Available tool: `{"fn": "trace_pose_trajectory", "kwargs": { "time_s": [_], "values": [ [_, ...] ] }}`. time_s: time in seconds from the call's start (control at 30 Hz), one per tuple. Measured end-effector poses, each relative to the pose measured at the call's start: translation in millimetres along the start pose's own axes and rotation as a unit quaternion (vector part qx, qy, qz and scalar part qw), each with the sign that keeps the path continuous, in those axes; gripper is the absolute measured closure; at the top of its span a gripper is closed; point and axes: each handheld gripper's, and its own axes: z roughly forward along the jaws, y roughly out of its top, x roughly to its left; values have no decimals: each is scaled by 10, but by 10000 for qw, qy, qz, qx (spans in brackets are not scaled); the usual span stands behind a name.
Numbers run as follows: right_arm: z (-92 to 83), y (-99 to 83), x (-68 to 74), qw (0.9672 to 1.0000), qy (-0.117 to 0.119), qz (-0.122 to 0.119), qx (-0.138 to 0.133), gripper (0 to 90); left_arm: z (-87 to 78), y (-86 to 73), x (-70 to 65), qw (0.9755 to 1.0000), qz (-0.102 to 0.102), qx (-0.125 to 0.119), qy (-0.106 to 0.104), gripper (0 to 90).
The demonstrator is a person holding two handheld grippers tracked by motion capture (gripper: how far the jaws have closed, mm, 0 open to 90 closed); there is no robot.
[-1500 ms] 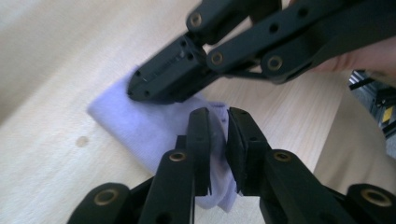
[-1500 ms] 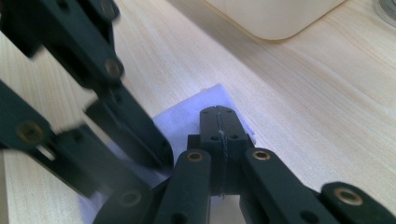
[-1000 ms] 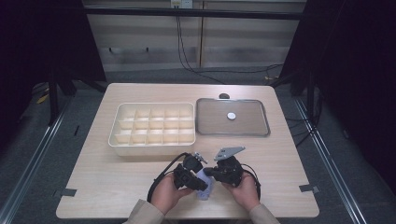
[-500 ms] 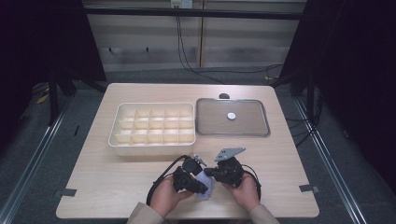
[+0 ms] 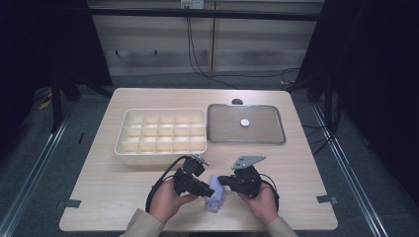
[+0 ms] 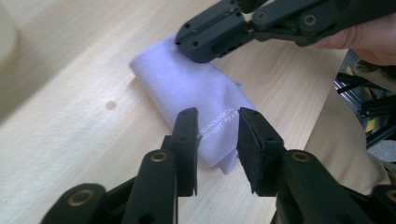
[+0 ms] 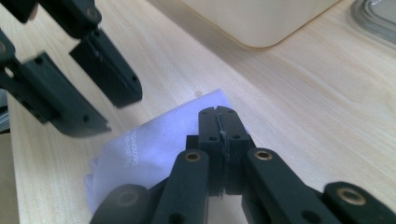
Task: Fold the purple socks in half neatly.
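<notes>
My right gripper (image 7: pixel 218 122) has its jaws pressed flat together, pinching an edge of the folded lavender cloth (image 7: pixel 154 149); in the right gripper view a thin seam of fabric shows between the pads and the cloth spreads out to the left beneath them. My left gripper (image 6: pixel 217 135) has just been opening: its jaws stand apart with a clear gap, the cloth's near end lies below and between them, and the pads do not press on it. Faint white printed lettering runs across the cloth near that end. The cloth (image 5: pixel 215 192) lies on the wooden table (image 5: pixel 306 168) near the front edge, between my two hands, with the left gripper (image 5: pixel 201 189) just beside its left side and the right gripper (image 5: pixel 222 180) touching its right side. A small dark spot marks the tabletop just beside the cloth. Farther off, left of centre, stands a cream compartment box (image 5: pixel 163 136) divided into small square cells. Just to its right lies a shallow metal tray (image 5: pixel 247 124) with a small white round object (image 5: pixel 244 122) resting near its middle. A small dark item (image 5: pixel 237 101) sits at the far edge of the table behind the tray.
</notes>
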Motion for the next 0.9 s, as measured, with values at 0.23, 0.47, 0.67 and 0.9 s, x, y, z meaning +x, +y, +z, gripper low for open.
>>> {"fn": "trace_pose_trajectory", "kwargs": {
  "time_s": [0.23,0.47,0.67,0.9],
  "values": [
    [-50,7,-1,10000,-54,-22,-41,870,-69,9,116,9997,-172,-51,135,614],
    [-108,11,-27,9999,-145,-40,-80,845,-10,22,177,9993,-336,26,150,576],
    [-152,-43,-77,9997,-220,-4,-64,826,60,37,180,9991,-384,84,145,568],
    [-155,-99,-60,9999,-138,-41,84,800,95,57,188,9989,-429,108,146,536]
  ]
}}
